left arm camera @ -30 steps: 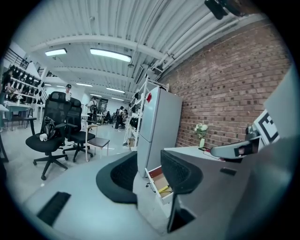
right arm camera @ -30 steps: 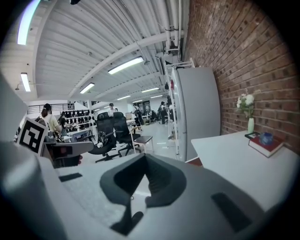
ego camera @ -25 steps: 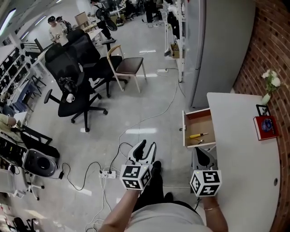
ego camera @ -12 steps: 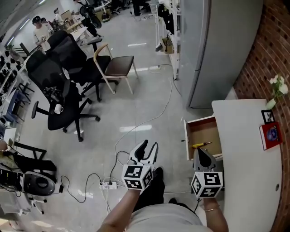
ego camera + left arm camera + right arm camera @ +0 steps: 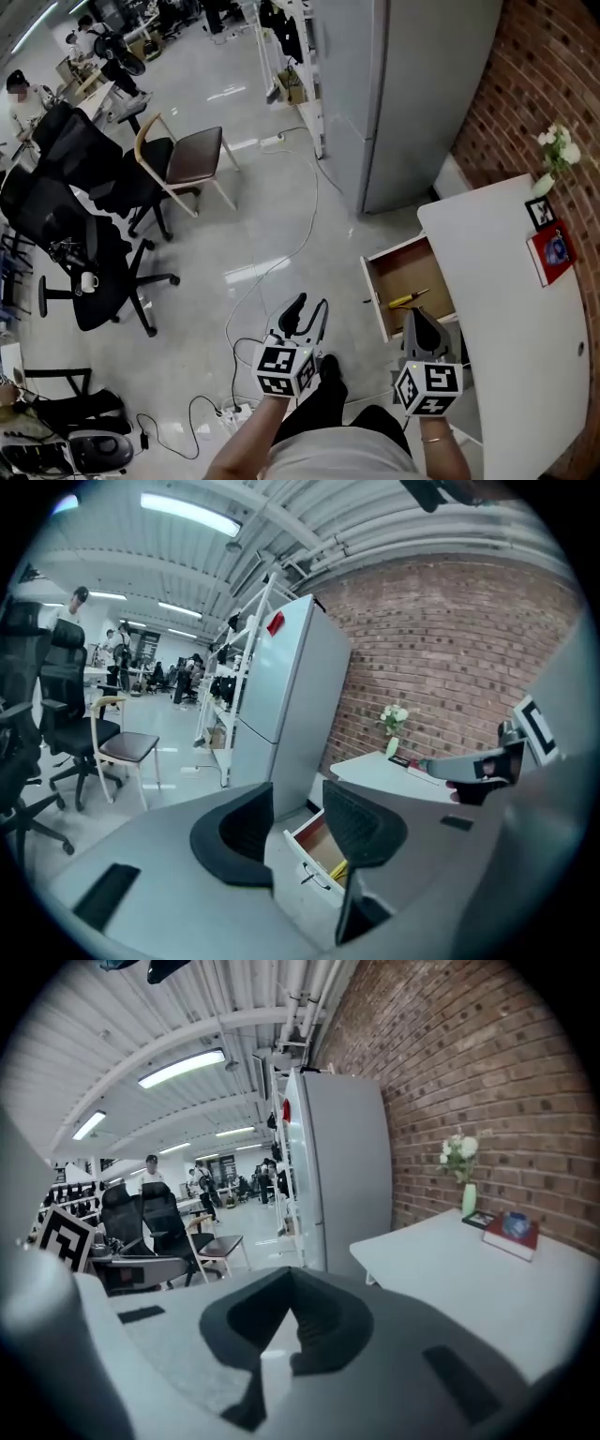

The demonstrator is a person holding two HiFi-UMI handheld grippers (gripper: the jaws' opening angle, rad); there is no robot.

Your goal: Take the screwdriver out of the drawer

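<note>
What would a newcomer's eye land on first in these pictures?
The open drawer at the white table's edge stands out, with a yellow-handled screwdriver lying inside. Just short of it hover the left gripper, jaws apart, and the right gripper, jaws together.

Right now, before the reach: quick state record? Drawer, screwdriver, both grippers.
drawer: open, pulled out from under the white table
screwdriver: yellow handle, lying in the drawer, untouched
left gripper: jaws apart, empty, over the floor left of the drawer
right gripper: jaws together, empty, by the drawer's near end, short of the screwdriver
task status: screwdriver not yet picked up
</note>
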